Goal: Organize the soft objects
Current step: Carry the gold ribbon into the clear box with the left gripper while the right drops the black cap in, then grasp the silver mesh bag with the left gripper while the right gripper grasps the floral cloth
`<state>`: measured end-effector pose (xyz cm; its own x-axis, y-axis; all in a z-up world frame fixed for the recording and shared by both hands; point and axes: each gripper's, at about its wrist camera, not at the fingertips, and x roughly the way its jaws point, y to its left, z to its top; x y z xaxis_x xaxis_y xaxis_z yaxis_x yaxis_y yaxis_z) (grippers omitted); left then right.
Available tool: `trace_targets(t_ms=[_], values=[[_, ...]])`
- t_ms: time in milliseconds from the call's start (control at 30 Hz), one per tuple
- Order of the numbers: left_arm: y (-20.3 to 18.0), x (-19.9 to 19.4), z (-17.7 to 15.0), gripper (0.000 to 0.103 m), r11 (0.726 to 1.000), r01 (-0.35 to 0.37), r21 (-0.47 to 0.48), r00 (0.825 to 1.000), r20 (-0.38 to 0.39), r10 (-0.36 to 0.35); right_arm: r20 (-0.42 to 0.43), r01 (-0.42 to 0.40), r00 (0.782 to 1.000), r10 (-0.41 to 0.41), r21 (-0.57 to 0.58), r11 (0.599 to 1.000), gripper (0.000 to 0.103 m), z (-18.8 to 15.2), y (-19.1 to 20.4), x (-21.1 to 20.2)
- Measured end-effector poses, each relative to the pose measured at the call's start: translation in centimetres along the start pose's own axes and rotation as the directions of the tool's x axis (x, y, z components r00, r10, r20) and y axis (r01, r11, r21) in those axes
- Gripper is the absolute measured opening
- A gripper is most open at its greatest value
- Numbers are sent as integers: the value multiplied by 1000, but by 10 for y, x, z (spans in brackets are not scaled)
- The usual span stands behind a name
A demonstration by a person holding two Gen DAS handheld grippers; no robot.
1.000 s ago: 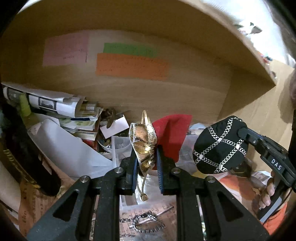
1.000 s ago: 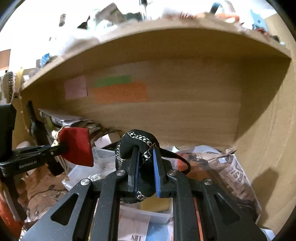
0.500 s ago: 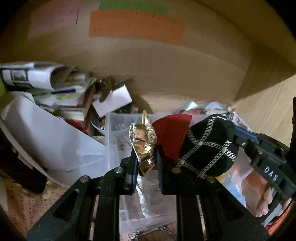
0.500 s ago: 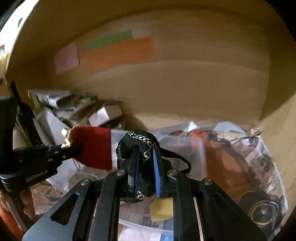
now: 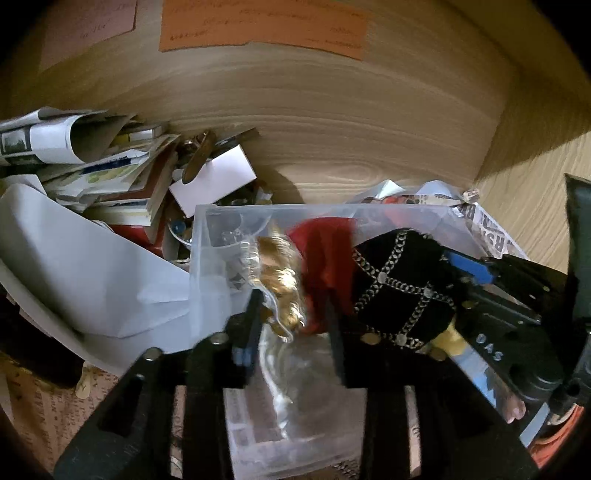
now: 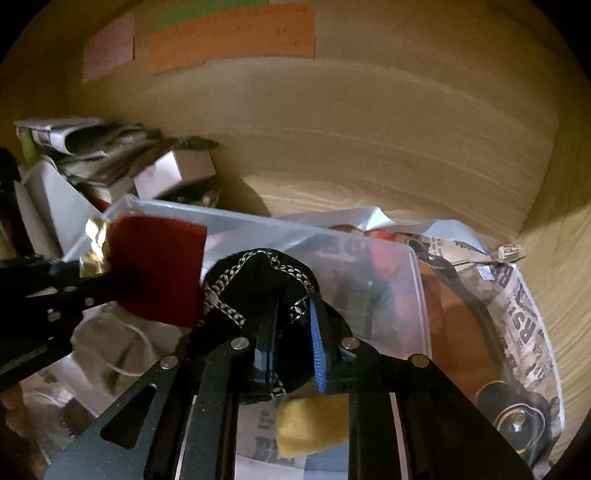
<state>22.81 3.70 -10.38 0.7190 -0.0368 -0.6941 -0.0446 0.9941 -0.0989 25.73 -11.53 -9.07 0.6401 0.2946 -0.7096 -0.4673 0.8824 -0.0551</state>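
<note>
My left gripper (image 5: 293,314) has its jaws spread apart over a clear plastic bin (image 5: 199,258); a red and gold fabric piece (image 5: 291,280) hangs blurred between them, and it shows beside my right gripper too (image 6: 159,273). My right gripper (image 6: 293,328) has its jaws parted a little around a black pouch with silver chain trim (image 6: 258,284); that pouch shows at the right of the left wrist view (image 5: 399,291). A yellow soft lump (image 6: 312,424) lies in the bin under my right gripper.
The bin sits in a wooden shelf compartment with a back wall (image 5: 332,110) bearing coloured paper notes (image 5: 258,26). Stacked papers and books (image 5: 92,158) crowd the left. Newspaper (image 6: 517,314) and a dark round object (image 6: 517,417) lie at the right.
Both grippers have moved forward and down over the clear bin. My left jaws have spread and the red and gold piece is slipping down. My right jaws have parted slightly.
</note>
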Motion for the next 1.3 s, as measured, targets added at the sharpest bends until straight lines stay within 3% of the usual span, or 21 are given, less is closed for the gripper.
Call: trace_targets(t_ms=[100, 167, 433, 533, 633, 967, 1300], values=[[-4, -1, 0, 50, 1000, -4, 13, 1000, 7, 4, -12, 14, 1000, -14, -7, 1000, 39, -2, 0, 3], [-5, -4, 0, 52, 1000, -7, 21, 1000, 14, 7, -1, 18, 1000, -18, -13, 1000, 46, -1, 0, 0], [-3, -30, 2, 52, 1000, 28, 9, 998, 62, -28, 85, -19, 996, 20, -10, 1000, 60, 6, 0, -39], [-1, -51, 1, 58, 999, 38, 11, 994, 104, -38, 125, -54, 991, 54, -8, 999, 64, 7, -1, -61], [0, -72, -1, 63, 998, 54, 19, 988, 143, -57, 178, -80, 981, 78, 0, 997, 76, 6, -2, -87], [-6, -126, -30, 83, 994, 87, 61, 969, 228, -99, 265, -143, 955, 134, 13, 990, 84, -24, -8, -144], [-10, -124, -78, 87, 996, 68, 59, 984, 160, -77, 205, -174, 965, 165, 24, 984, 84, -71, 0, -150]])
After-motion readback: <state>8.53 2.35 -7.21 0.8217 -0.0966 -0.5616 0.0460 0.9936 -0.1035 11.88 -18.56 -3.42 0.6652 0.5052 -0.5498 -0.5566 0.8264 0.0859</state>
